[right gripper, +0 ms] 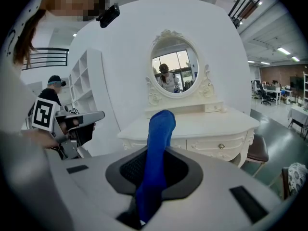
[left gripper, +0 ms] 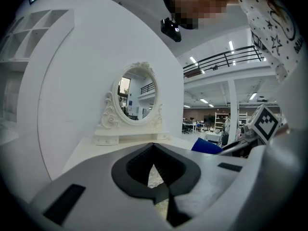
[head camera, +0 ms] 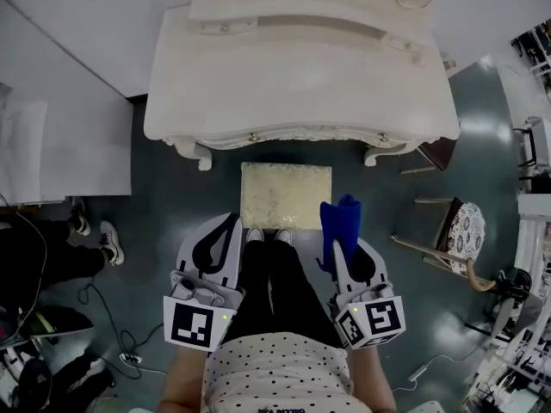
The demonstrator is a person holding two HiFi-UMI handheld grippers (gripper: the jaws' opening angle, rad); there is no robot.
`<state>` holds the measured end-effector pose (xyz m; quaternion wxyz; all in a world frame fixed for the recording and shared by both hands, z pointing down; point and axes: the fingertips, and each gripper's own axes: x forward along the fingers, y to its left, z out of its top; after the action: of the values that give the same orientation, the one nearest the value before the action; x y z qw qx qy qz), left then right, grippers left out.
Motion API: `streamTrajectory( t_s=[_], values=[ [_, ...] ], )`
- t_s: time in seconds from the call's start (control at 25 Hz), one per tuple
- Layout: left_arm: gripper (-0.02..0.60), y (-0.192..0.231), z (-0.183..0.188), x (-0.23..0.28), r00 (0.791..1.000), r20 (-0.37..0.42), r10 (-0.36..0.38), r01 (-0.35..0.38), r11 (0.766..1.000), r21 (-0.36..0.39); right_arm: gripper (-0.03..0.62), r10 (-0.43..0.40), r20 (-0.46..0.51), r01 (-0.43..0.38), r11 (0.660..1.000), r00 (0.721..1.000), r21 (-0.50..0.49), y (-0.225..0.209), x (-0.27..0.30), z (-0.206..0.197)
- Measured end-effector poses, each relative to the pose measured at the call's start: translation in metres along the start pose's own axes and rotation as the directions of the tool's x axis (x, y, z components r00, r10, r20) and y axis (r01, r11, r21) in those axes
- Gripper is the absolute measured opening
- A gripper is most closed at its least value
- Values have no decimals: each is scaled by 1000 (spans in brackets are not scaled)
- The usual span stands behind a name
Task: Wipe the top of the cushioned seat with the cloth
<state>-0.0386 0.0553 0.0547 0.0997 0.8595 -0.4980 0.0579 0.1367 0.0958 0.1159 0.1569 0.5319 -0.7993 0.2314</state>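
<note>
The cushioned seat [head camera: 286, 194] is a cream rectangular stool standing on the floor in front of the white dressing table [head camera: 301, 84]. My right gripper [head camera: 341, 234] is shut on a blue cloth [head camera: 343, 218], which sticks up past its tips, just right of the seat's front corner. In the right gripper view the cloth [right gripper: 161, 129] runs between the jaws of the right gripper [right gripper: 159, 149]. My left gripper [head camera: 233, 220] is shut with nothing in it, near the seat's front left corner. A strip of the seat [left gripper: 155, 176] shows through the left gripper [left gripper: 154, 146].
The person's shoes [head camera: 267, 235] touch the seat's front edge. A chair with a patterned pad [head camera: 465, 231] stands to the right. Another person's legs [head camera: 52, 256] and floor cables [head camera: 103, 308] lie to the left. An oval mirror [right gripper: 175, 70] stands on the dressing table.
</note>
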Motion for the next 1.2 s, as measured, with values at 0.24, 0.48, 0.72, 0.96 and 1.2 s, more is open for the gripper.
streamTrajectory(
  t_s=[0.24,0.48,0.72,0.96,1.2],
  values=[
    [-2,3,-42,31,999,-35,-1,0,999,-32,69,-71,-27,71,997,997,0,-42,42,-26],
    [-2,1,-97,58,996,-86,-22,19,999,-33,69,-119,-70,119,993,990,-4,-68,86,-70],
    [-2,-3,-146,84,996,-90,-13,1,992,-128,69,-162,-130,165,986,978,13,-96,134,-131],
    [-2,-13,-210,94,981,-190,-40,8,986,-165,69,-213,-159,219,975,964,23,-123,173,-171],
    [-2,-20,-271,97,957,-276,-87,42,986,-164,69,-235,-208,245,969,949,21,-142,207,-219]
  ],
)
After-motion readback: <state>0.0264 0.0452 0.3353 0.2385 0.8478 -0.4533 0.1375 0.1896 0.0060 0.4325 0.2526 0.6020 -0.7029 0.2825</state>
